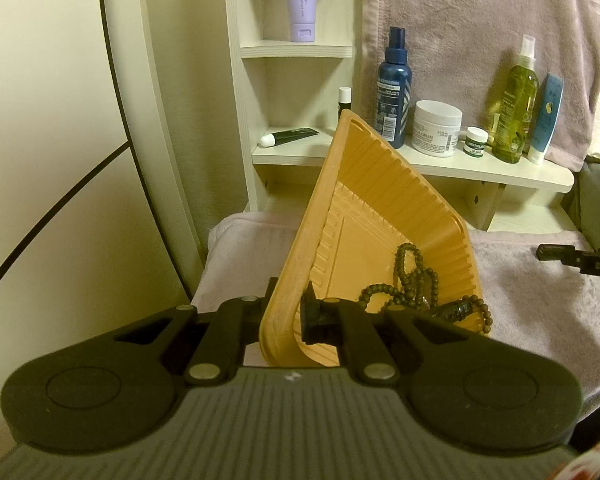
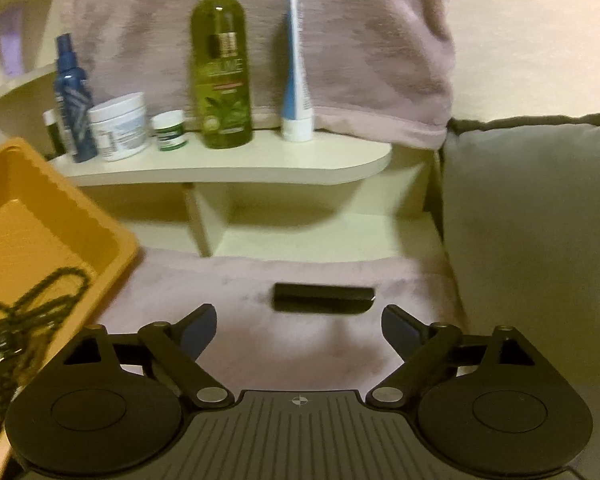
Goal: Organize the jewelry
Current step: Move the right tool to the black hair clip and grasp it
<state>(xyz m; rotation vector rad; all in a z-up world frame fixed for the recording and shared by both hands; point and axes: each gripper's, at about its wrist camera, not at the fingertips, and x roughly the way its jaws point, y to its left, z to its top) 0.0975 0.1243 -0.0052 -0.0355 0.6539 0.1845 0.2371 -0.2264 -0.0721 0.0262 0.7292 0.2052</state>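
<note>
The left gripper (image 1: 286, 316) is pressed together on the near rim of an orange tray (image 1: 384, 184), one finger outside the wall and the other inside, and holds the tray tilted steeply so that its far corner stands up in front of the shelf. A dark beaded necklace (image 1: 410, 280) lies bunched in the low near corner of the tray, against the ribbed wall, with a small dark clasp or charm among the beads just beside the inner finger. The tray sits over a pale pink towel (image 1: 540, 296) that covers the surface. The right gripper (image 2: 298, 330) hovers above that towel with its jaws spread wide and nothing between them; a small dark oblong object (image 2: 323, 299) lies flat on the towel just beyond its fingertips, apart from them. What the object is cannot be told, as the right wrist view is blurred. In that view the tray's edge shows at the left. On the white shelf (image 1: 500, 172) behind stand a blue spray bottle (image 1: 393, 88), a white cream jar (image 1: 437, 128), a small green-labelled jar (image 1: 476, 142), a green bottle (image 1: 514, 108) and a blue-and-white tube (image 1: 546, 120)
</note>
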